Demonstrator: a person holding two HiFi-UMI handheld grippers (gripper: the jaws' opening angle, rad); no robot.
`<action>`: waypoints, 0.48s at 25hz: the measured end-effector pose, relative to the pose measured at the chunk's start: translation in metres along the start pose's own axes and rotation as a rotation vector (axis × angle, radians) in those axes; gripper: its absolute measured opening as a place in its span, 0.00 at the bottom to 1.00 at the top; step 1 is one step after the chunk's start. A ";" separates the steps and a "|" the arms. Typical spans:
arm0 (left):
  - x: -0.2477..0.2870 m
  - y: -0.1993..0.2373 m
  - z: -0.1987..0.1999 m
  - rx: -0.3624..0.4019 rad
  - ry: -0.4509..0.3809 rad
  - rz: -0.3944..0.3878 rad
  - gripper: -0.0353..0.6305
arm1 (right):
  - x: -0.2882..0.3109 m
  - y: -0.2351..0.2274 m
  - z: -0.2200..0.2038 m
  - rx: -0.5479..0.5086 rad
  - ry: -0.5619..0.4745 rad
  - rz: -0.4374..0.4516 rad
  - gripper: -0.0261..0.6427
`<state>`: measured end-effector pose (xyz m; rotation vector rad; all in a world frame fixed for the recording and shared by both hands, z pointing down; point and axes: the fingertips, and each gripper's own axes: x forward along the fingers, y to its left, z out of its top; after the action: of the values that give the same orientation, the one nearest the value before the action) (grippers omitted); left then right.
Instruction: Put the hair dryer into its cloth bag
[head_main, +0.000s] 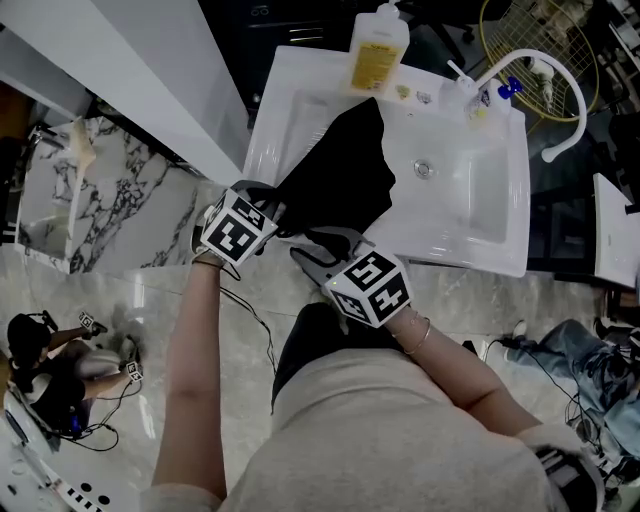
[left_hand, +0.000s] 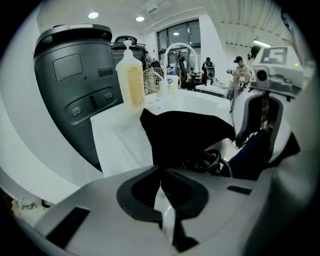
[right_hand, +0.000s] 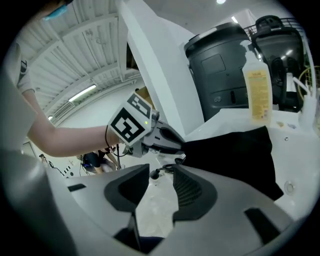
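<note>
Bag (head_main: 340, 175) draped over sink's (head_main: 470, 262) near edge, left gripper's (head_main: 270, 212) jaws pinching its rim, right gripper's (head_main: 318, 258) jaws apart, empty; probable step: mouth held, next tuck cord (left_hand: 207, 161) inside.

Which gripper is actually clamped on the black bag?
The left gripper, jaws shut on the black cloth bag's edge; the right gripper stands open, empty.

floor: marble floor (head_main: 150, 300) | furniture: white washbasin (head_main: 300, 100) | light: ceiling spots (left_hand: 93, 15) | windows (left_hand: 175, 34): tall, far wall

No readable text, bottle (head_main: 376, 50) label illegible
</note>
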<state>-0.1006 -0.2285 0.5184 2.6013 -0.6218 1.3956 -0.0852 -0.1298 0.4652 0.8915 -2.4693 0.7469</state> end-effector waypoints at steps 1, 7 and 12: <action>0.000 0.000 0.000 0.002 -0.005 0.009 0.07 | 0.005 0.001 -0.006 0.009 0.023 -0.007 0.26; -0.003 -0.002 0.001 -0.016 -0.023 0.013 0.07 | 0.026 -0.009 -0.017 0.321 0.060 -0.035 0.35; -0.004 -0.001 0.002 -0.016 -0.034 0.007 0.07 | 0.041 -0.012 -0.014 0.560 0.058 -0.031 0.41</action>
<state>-0.1003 -0.2266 0.5140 2.6182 -0.6452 1.3450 -0.1034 -0.1476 0.5020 1.0696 -2.2155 1.4696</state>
